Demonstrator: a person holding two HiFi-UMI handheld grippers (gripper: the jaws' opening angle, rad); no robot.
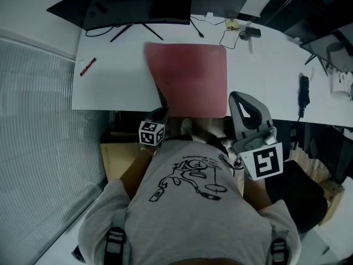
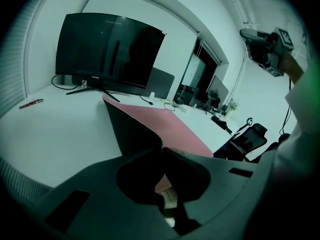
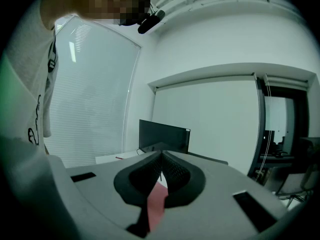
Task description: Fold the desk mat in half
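1. The desk mat is being left pink side up on the white desk, in front of the monitor. Its near edge is lying at the desk's front edge, just ahead of the person.
2. The mat's near left corner is being pinched by the left gripper, whose jaws are closed on the mat's edge. A corner is probably being used because the sheet can be peeled up and carried over from there.
3. The mat's left side is being raised off the desk by that grip, so its dark underside is being exposed there. The right side is lying flat.
4. The right gripper is being held with its jaws shut, tips together.
   - Pink is being glimpsed through the gap under the tips, but no mat is seen running on ahead of them, so nothing is judged to be gripped.
   - In the head view it is being held just beside the mat's near right corner, likely so that this corner can be taken and both corners carried together.
5. A red pen and some cables are lying off the mat, so the far half is judged free to receive the fold.
6. The fold is judged to be only beginning, with one corner lifted and nothing yet laid over.
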